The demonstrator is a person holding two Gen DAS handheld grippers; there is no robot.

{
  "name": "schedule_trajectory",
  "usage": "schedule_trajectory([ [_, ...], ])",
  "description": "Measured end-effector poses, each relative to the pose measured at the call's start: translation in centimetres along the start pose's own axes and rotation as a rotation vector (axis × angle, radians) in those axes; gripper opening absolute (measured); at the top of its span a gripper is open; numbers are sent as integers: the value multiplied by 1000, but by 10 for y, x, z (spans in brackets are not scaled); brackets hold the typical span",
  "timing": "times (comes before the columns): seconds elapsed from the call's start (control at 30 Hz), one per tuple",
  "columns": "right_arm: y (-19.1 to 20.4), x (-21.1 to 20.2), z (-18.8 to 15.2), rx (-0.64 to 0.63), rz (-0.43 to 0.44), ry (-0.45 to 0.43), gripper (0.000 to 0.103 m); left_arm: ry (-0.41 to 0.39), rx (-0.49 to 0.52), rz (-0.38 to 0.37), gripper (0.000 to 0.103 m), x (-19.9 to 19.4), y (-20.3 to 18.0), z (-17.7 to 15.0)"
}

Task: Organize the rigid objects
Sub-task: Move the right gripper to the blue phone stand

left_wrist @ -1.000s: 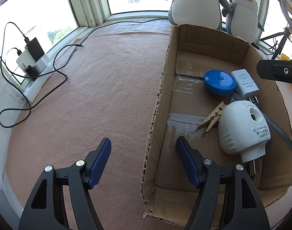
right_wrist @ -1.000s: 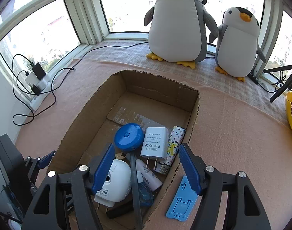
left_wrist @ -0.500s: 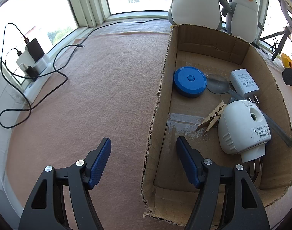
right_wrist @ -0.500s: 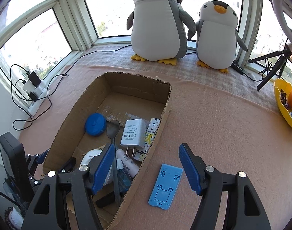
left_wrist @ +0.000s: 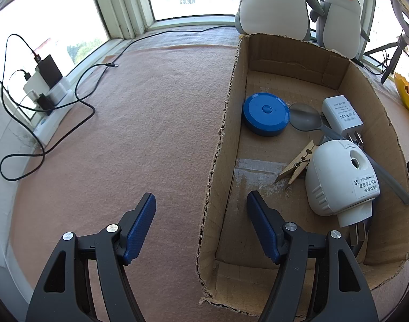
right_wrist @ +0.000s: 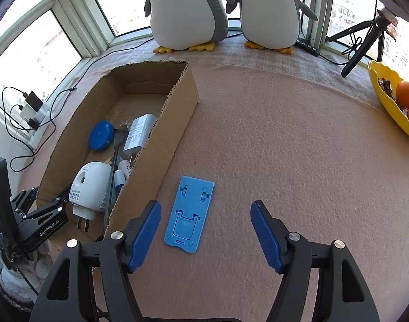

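Strong daylight pours in through the windows (left_wrist: 54,26) ahead of me, and the panes are blown out to near white in both of my views. The pink counter (right_wrist: 284,139) is bright and evenly lit, its felt texture sharp. Inside the cardboard box (left_wrist: 225,134) the walls cast soft shade over the floor, yet the printing on the white adapter (left_wrist: 341,112) stays readable. My 2 fisheye lenses bow the window frames and darken the corners into a black ring; nothing looks motion-blurred
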State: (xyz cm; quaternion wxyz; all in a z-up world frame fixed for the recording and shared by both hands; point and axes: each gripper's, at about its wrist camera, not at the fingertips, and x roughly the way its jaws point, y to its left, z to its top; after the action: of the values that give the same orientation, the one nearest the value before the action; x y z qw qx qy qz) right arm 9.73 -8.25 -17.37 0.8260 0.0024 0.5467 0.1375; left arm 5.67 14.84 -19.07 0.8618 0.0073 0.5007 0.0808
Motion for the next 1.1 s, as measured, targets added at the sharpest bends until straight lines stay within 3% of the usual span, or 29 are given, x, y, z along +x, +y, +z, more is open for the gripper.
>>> schedule_trajectory([
  [0.23,7,24,-10,-50,-2,68,66,0,-2,0,71,0,0,0],
  [1.1,17,42,-4,-172,-64,97,65,0,0,1,71,0,-1,-1],
])
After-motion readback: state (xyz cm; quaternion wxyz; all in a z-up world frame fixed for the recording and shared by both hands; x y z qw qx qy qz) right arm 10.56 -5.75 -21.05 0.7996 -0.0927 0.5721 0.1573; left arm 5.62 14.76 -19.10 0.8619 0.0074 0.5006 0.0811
